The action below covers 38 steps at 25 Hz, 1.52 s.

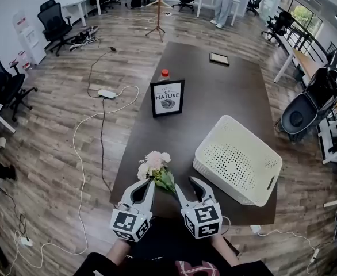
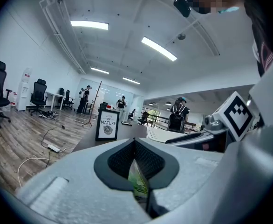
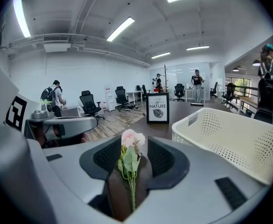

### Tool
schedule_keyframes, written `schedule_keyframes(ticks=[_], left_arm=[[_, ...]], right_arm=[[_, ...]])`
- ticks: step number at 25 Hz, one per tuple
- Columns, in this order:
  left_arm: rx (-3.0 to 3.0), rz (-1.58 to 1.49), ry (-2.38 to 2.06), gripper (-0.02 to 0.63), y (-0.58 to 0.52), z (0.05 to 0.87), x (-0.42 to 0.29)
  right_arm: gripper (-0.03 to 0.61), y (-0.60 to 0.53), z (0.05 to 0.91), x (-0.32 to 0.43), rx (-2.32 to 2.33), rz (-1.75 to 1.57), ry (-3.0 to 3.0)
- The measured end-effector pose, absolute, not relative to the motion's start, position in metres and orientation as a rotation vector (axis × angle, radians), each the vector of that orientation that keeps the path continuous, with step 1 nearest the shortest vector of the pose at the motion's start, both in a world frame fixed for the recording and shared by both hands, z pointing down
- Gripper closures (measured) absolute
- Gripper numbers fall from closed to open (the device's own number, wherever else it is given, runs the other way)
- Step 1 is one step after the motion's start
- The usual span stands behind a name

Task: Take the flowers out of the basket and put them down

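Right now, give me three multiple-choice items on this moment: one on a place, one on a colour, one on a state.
1. Where are the flowers relative to the basket?
A. inside it
B. outside it, to its left in the head view
C. behind it

2. The bottle cap behind the framed sign is:
A. red
B. blue
C. white

3. The left tool is:
A. wide open
B. out of view
C. shut on the flowers

Answers:
1 B, the flowers are clear of the basket's wall.
2 A, the cap shows red above the frame.
3 C, green stem and leaf are pinched between its closed jaws.
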<state>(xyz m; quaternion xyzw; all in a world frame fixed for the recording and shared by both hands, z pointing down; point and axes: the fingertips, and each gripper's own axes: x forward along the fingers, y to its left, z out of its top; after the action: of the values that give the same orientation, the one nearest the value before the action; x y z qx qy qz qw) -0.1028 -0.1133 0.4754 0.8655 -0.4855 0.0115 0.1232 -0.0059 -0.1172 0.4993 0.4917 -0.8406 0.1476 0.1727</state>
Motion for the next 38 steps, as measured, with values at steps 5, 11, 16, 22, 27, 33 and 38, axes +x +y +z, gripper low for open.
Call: schedule_keyframes(ticks=[5,11,16,22,27,33,38], left_arm=[[2.524,0.027,-1.416,0.606,-0.115,0.476,-0.105],[2.529,0.023,-1.413,0.606,-0.117,0.476,-0.106],[2.535,0.020,-1.409,0.606,-0.121,0.474,-0.105],[2.542,0.015,-1.405,0.606,-0.125,0.472,-0.103],[2.552,0.019,-1.390,0.606,-0.129,0.473,-0.102],[2.567,0.028,-1.367,0.606,-0.134,0.473,-0.097],[2.573,0.034,-1.354,0.606,-0.137,0.472,-0.095]], right_arm=[[0.425,-0.119,0.502,-0.007,1.419,0.433,-2.376],[0.450,-0.121,0.507,-0.007,1.424,0.417,-2.348],[0.499,-0.126,0.505,-0.003,1.450,0.411,-2.337],[0.508,-0.130,0.507,-0.002,1.459,0.400,-2.327],[0.537,-0.134,0.509,-0.002,1.479,0.366,-2.306],[0.560,-0.137,0.515,-0.001,1.460,0.401,-2.305],[0.571,-0.139,0.516,0.000,1.468,0.410,-2.293]])
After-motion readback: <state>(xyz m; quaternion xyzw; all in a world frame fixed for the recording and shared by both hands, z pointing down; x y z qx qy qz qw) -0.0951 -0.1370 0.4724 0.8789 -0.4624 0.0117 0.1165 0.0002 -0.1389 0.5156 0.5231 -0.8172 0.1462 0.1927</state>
